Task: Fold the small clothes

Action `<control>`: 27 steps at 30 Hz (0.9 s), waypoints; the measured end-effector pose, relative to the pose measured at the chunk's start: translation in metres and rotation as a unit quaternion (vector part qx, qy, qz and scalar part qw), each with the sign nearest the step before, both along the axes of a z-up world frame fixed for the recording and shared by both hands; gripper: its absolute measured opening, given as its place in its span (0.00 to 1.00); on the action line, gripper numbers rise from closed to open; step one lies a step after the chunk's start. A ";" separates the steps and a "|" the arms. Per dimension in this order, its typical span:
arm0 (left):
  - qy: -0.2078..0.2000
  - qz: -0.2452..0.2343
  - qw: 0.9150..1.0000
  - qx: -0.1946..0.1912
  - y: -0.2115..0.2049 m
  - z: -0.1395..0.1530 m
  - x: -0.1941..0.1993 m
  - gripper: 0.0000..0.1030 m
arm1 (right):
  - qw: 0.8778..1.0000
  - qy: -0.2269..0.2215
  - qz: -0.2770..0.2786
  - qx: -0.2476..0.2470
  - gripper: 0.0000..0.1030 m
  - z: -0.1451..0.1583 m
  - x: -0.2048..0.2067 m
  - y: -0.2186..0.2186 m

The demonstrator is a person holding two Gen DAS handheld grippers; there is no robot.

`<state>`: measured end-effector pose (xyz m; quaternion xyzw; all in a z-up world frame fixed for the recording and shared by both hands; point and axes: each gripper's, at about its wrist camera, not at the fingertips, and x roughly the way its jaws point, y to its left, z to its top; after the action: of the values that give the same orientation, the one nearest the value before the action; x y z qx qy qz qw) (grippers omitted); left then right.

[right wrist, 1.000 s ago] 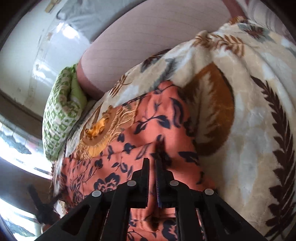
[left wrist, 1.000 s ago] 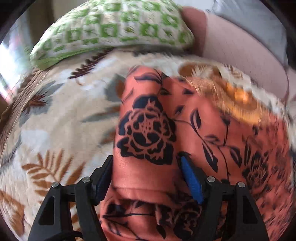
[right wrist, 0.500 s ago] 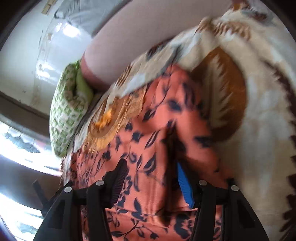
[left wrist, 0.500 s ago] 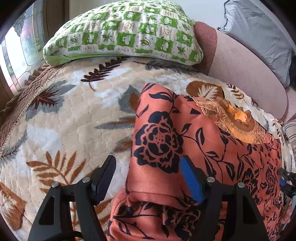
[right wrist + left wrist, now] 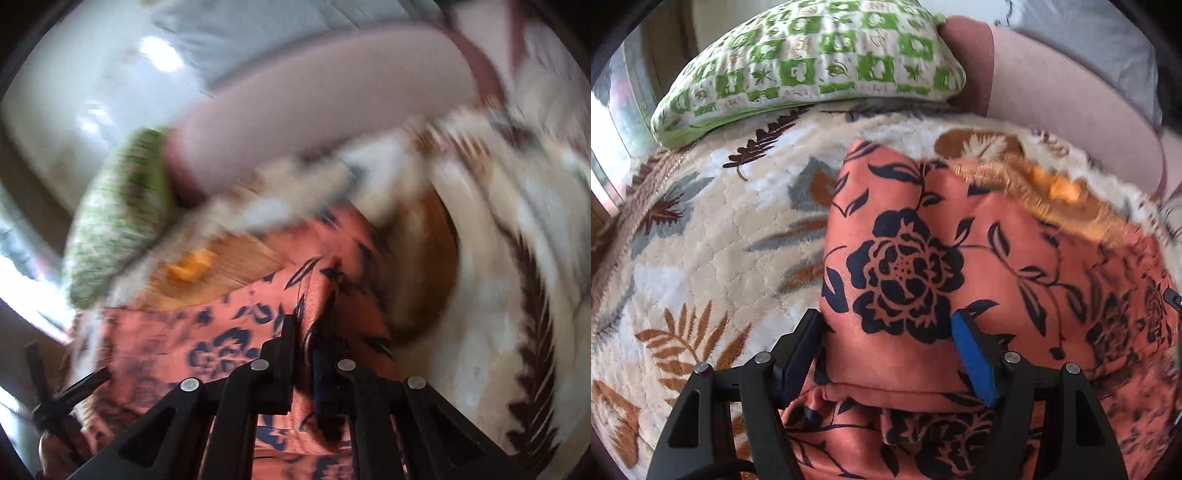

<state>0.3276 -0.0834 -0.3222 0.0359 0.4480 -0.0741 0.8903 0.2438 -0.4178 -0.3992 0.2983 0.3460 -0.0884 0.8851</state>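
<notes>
Garment (image 5: 945, 266) in orange with a dark floral print lies on the leaf-patterned blanket (image 5: 713, 236), mid-fold: the left gripper (image 5: 886, 354) straddles a fold with jaws wide, the right gripper (image 5: 303, 343) pinches an edge, which I judge must next be carried across.

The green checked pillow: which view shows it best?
The left wrist view. There the green checked pillow lies sharp and nearly whole at the head of the leaf-print blanket, its pattern readable. The right wrist view shows it only as a blurred green shape at the left, seen edge-on, pattern lost.
</notes>
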 end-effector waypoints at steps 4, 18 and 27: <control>-0.003 0.004 1.000 -0.015 0.007 0.007 -0.001 0.71 | 0.999 -0.012 -0.024 0.030 0.16 0.014 -0.012 -0.020; -0.004 -0.070 0.997 0.040 -0.041 0.005 -0.012 0.72 | 0.987 0.067 0.144 0.025 0.14 -0.008 0.021 0.055; -0.032 -0.087 0.995 -0.042 -0.046 0.026 -0.012 0.73 | 0.997 -0.032 0.057 0.032 0.17 0.026 0.008 0.013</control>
<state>0.3157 -0.1291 -0.2958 0.0397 0.4111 -0.1694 0.8948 0.2523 -0.4050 -0.3737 0.3094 0.3361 -0.0172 0.8894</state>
